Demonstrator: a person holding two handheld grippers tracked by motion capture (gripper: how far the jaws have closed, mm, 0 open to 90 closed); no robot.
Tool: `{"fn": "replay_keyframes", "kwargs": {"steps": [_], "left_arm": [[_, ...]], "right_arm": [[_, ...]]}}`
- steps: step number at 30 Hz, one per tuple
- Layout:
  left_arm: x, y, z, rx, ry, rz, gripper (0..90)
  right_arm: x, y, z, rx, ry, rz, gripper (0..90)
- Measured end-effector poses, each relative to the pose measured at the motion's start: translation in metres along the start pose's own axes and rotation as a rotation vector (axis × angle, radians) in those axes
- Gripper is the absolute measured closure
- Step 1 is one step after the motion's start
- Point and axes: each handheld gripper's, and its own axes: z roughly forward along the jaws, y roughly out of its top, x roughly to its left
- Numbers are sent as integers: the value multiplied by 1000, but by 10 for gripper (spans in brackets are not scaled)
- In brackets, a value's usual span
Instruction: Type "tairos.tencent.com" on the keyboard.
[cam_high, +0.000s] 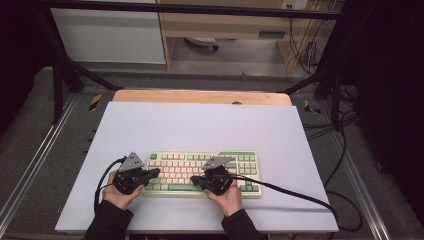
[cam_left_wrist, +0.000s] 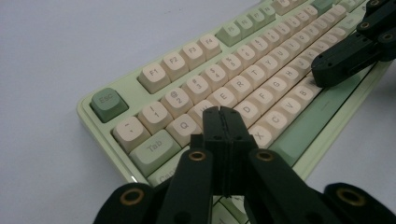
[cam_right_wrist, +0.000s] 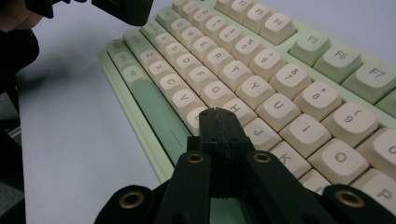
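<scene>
A pale green keyboard (cam_high: 235, 165) with cream keys lies near the front of the table. My left gripper (cam_high: 156, 172) is shut, and its tips rest over the keyboard's left end. In the left gripper view the closed left gripper (cam_left_wrist: 223, 112) sits above the keyboard (cam_left_wrist: 261, 70) around the W and S keys. My right gripper (cam_high: 194, 180) is shut too and hovers over the lower middle rows. In the right gripper view the right gripper (cam_right_wrist: 218, 114) points at the keyboard (cam_right_wrist: 261, 70) near B, N and H. Neither one holds anything.
A light lavender mat (cam_high: 200, 125) covers the wooden table (cam_high: 200, 96). A black cable (cam_high: 300, 192) trails right from the right gripper across the mat. Black frame posts (cam_high: 57, 80) stand at the far corners, and more cables (cam_high: 345, 150) lie on the floor at right.
</scene>
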Motion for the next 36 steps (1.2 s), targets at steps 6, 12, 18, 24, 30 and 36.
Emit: {"fn": "replay_keyframes", "kwargs": {"steps": [6, 12, 18, 24, 30, 36], "left_arm": [[0, 0, 0, -2, -2, 2, 899], [-1, 2, -1, -6, -4, 4, 899], [-4, 3, 0, -5, -12, 10, 900], [-8, 5, 2, -7, -21, 12, 899], [-13, 6, 7, 3, -33, 21, 899], [-21, 8, 17, 25, -47, 35, 900]], "right_arm": [[1, 6, -12, -26, -7, -15, 900], [-1, 12, -26, -25, -29, -29, 900], [-7, 9, -37, -29, -45, -24, 900], [-13, 3, -47, -30, -61, -13, 900], [-18, -2, -54, -30, -71, -3, 900], [-20, -7, -59, -27, -76, 0, 900]]}}
